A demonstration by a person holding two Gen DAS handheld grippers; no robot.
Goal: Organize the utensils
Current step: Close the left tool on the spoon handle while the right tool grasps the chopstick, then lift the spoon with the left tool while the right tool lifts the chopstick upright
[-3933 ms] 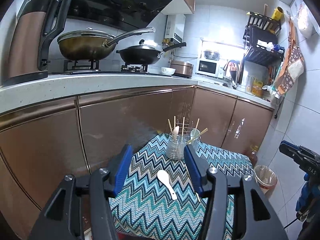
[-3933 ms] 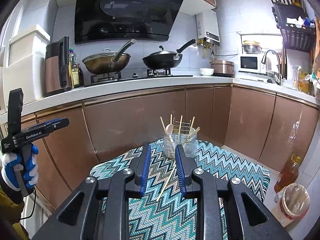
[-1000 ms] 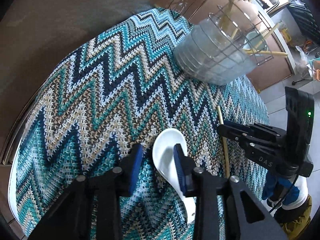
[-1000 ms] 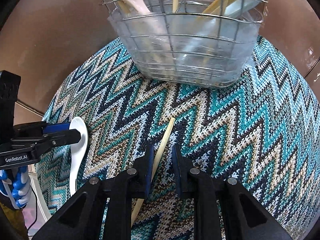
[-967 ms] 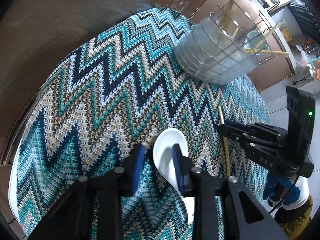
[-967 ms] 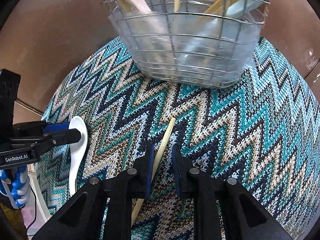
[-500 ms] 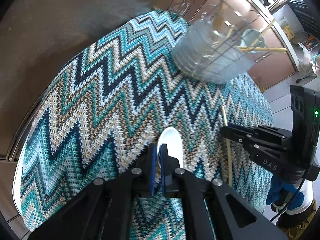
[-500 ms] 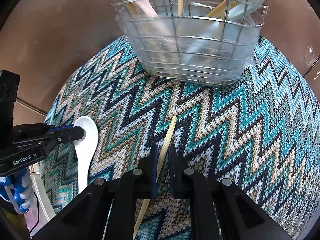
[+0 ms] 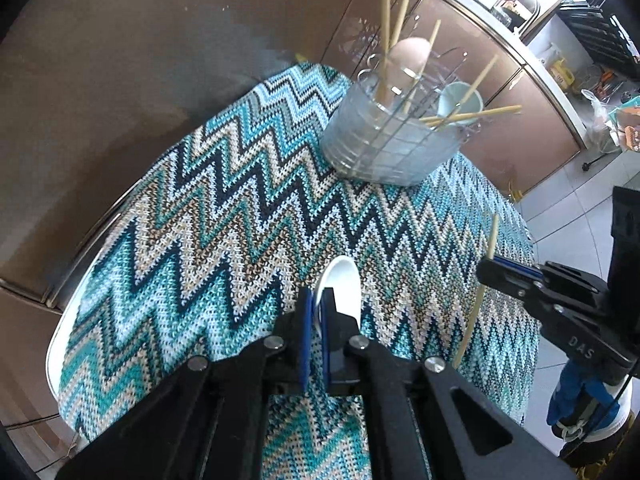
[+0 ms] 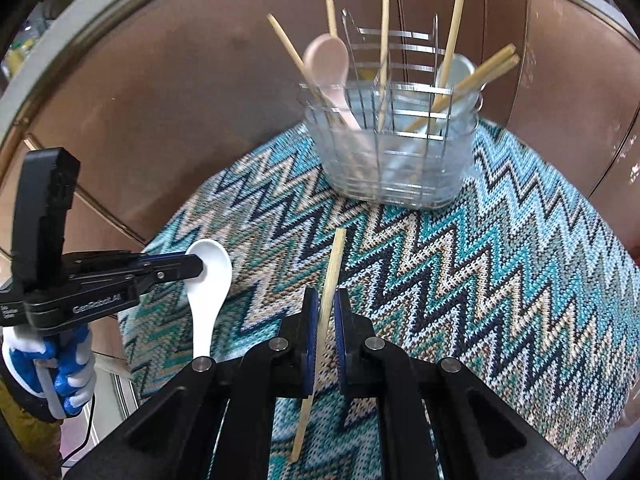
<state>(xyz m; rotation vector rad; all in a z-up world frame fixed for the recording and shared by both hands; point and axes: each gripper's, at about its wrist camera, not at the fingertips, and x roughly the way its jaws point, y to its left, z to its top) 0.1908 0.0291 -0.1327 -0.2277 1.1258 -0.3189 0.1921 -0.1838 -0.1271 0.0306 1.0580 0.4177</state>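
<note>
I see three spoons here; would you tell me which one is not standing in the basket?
The white spoon: the left gripper holds it by the bowl, while the pink spoon and pale blue spoon stand in the basket.

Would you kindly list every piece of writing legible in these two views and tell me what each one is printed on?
"GenRobot.AI": white lettering on the side of the black left tool, seen from the right wrist.
"DAS": pale lettering on the body of the black right tool, seen from the left wrist.
Smaller white print at the left tool's rear end is too blurred to read.
Labels on bottles along the distant counter are too small to read.
</note>
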